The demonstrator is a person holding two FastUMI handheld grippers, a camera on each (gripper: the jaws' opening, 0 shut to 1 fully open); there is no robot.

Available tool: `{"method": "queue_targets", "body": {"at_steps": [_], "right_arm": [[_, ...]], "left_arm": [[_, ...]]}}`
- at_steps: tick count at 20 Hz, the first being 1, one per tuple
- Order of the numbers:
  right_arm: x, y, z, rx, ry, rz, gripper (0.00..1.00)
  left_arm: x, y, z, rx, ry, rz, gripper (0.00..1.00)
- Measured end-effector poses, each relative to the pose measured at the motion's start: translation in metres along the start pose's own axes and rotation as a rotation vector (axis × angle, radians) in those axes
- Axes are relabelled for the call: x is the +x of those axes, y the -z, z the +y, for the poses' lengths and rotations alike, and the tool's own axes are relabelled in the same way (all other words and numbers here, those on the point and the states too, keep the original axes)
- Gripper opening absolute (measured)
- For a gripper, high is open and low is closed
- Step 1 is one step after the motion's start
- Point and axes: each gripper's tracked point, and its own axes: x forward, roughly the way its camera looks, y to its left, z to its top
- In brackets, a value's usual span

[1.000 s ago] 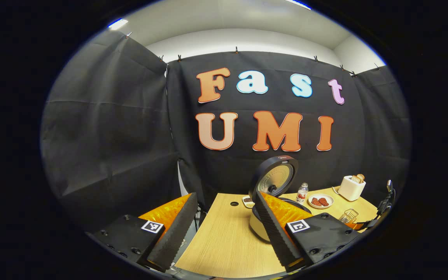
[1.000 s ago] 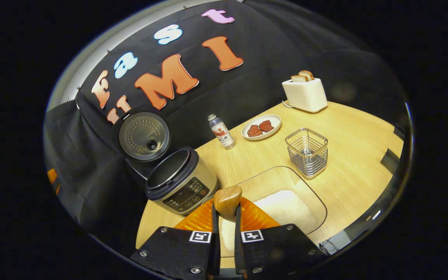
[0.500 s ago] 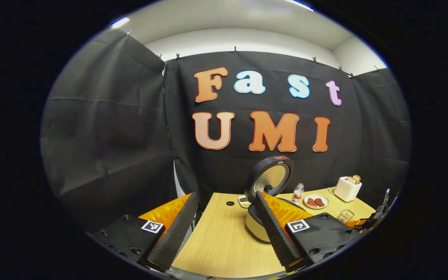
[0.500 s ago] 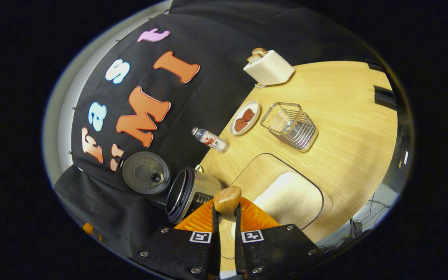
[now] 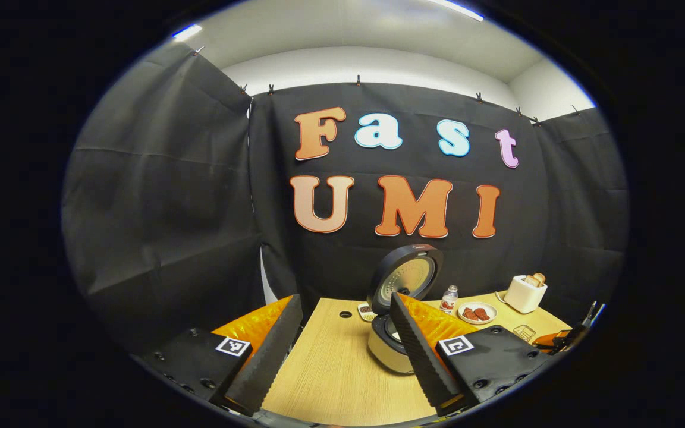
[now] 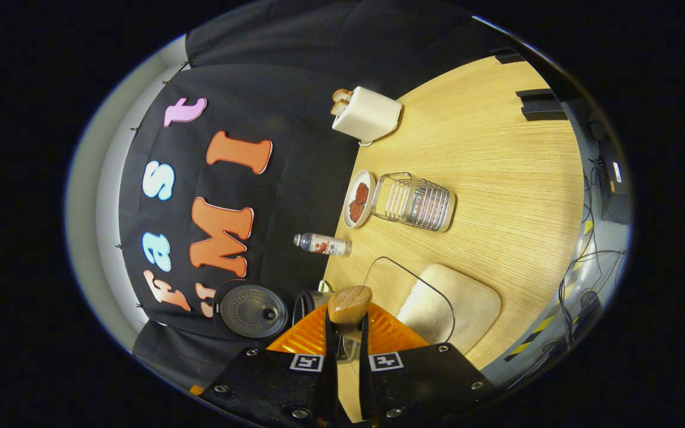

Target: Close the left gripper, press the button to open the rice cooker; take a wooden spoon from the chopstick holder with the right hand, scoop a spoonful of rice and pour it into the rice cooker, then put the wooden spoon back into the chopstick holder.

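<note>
Right tongs (image 6: 342, 333) are clamped on one wooden spoon (image 6: 349, 304), its rounded grain-streaked end poking out between the two fingers. Left tongs (image 5: 342, 351) stand wide apart with ribbed inner faces, holding nothing, above the pale wood-grain worktop (image 5: 342, 380). One round rice cooker (image 5: 385, 348) sits with its lid up. One square wire chopstick holder (image 6: 415, 202), one clear rounded tray of white rice (image 6: 449, 306), one plate (image 6: 359, 198), one bottle (image 6: 323, 244) and one boxy toaster (image 6: 367, 115) share the worktop.

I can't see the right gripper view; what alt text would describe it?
The right gripper is shut on a wooden spoon, the view rolled sideways over a table. Beyond are an open rice cooker, a rice tray, a wire holder, a bottle, a plate and a toaster.
</note>
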Motion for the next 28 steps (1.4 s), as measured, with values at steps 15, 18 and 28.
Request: {"method": "queue_targets", "body": {"at_steps": [15,18,28], "right_arm": [[-0.013,-0.018,0.080,0.147,-0.071,0.016,0.14],[-0.007,-0.018,0.105,0.153,-0.092,0.029,0.14],[0.050,0.000,0.187,0.108,-0.134,0.099,0.14]], "left_arm": [[-0.004,-0.010,-0.004,-0.034,0.003,-0.028,1.00],[-0.003,-0.008,-0.004,-0.035,0.004,-0.026,0.97],[-0.003,-0.002,0.003,-0.044,-0.030,-0.011,0.99]]}}
